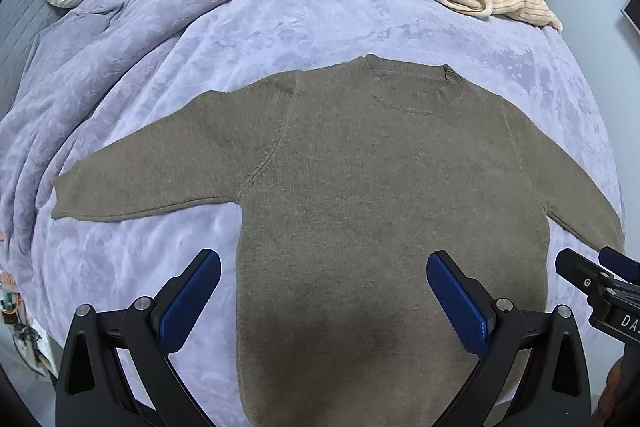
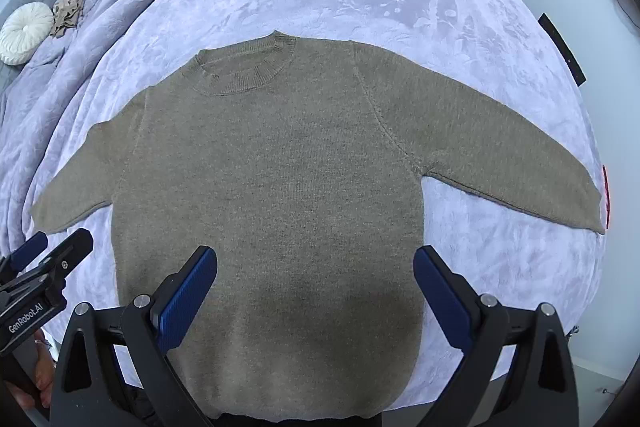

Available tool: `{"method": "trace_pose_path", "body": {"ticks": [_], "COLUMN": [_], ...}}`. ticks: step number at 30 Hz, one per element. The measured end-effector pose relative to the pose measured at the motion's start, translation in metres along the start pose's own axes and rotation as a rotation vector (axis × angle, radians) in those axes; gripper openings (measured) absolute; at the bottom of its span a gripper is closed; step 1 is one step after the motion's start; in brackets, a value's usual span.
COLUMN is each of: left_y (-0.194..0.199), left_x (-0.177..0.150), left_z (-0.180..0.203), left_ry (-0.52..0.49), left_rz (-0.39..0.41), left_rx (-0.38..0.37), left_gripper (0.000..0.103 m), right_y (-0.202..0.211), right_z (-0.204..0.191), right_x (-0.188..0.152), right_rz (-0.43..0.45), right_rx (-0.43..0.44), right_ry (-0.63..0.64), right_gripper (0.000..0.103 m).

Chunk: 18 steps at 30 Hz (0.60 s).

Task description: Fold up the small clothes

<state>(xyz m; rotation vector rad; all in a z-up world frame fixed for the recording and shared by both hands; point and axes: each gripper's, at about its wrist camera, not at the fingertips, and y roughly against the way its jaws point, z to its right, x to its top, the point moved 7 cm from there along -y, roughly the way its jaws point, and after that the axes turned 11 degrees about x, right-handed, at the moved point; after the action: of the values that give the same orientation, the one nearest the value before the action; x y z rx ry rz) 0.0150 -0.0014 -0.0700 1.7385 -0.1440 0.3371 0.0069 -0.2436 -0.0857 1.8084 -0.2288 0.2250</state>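
Sweater (image 1: 360, 195) is laid flat on the bed (image 1: 280, 19), sleeves spread; both the left gripper (image 1: 324, 287) and the right gripper (image 2: 316, 283) are held wide apart above its hem, gripping nothing.

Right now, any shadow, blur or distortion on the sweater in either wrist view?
Left wrist view: sharp focus, soft even light; a dark shadow sits on the lower sweater between the open jaws of the left gripper; fisheye bulges the bedspread. Right wrist view: the same, shadow between the open jaws of the right gripper, black vignette at the corners.
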Motion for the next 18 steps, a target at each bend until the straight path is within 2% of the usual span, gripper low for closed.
{"method": "trace_pose_path", "body": {"ticks": [18], "left_y": [-0.002], "left_x": [-0.0007], "left_z": [-0.0004], "left_ry": [-0.011], "left_rz": [-0.008], "left_rx": [0.017], "left_gripper": [0.103], "right_y": [-0.0023], "right_z": [-0.0026], "right_x": [-0.0007], "right_rz": [-0.003], "right_rx": [0.001], "right_ry": [0.001], "right_gripper": [0.099]}}
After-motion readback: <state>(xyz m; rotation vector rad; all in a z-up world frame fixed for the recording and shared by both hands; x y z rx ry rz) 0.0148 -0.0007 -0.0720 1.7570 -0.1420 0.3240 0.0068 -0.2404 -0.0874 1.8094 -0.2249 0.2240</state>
